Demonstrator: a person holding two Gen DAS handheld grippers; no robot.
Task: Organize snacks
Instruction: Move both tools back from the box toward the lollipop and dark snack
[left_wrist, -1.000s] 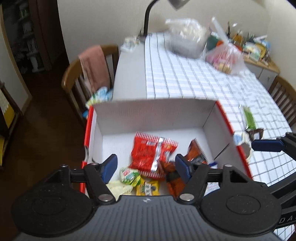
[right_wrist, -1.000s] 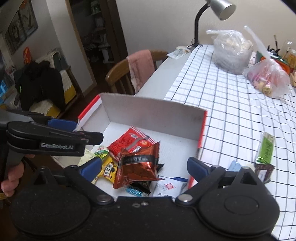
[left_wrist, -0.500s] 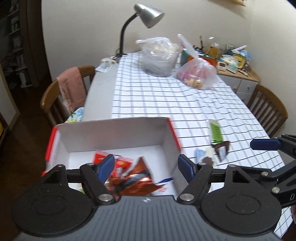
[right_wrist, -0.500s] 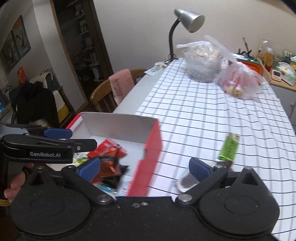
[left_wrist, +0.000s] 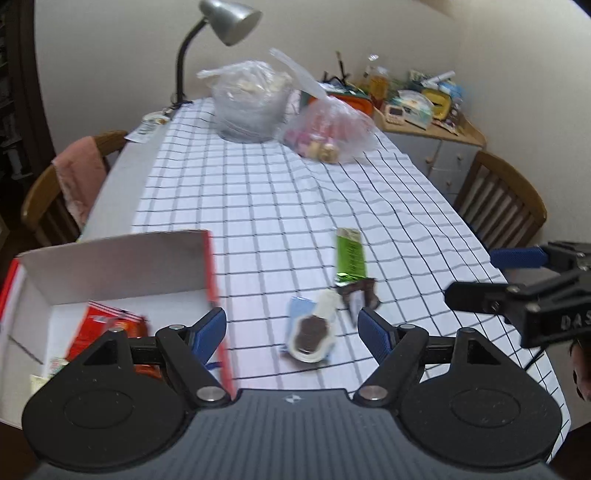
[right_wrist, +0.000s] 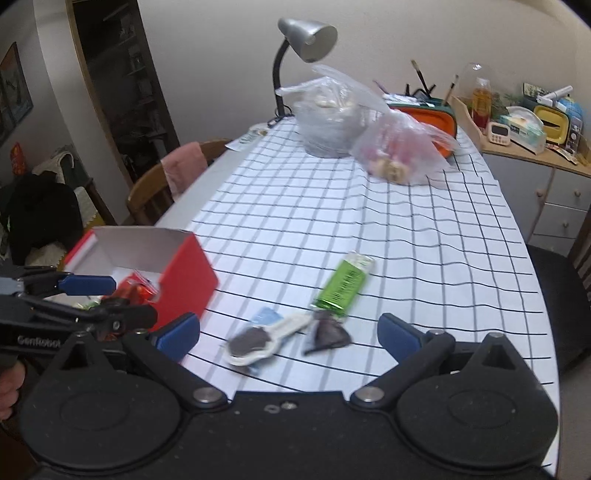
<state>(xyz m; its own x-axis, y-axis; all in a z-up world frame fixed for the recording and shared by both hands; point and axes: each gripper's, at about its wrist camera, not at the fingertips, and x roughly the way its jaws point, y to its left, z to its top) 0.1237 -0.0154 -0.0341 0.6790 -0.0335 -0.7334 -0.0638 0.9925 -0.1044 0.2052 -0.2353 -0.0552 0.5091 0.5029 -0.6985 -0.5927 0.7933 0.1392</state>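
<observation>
Hovering empty with jaws apart, the left gripper (left_wrist: 291, 330), just widened, and right gripper (right_wrist: 288, 338) face loose snacks (right_wrist: 269, 334) right of the box (left_wrist: 110, 266), awaiting pickup.

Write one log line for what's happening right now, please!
left gripper: open, empty, jaws just opening | right gripper: open, empty | loose snacks: green pack, spoon snack, dark wrapper | box: part filled

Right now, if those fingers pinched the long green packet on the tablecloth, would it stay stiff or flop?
The green packet looks like a thin foil wrapper lying flat, so it is probably light and would slide easily on the tablecloth. Its straight, narrow shape suggests some stiffness. The shiny crimped end may be slippery to pinch.
</observation>
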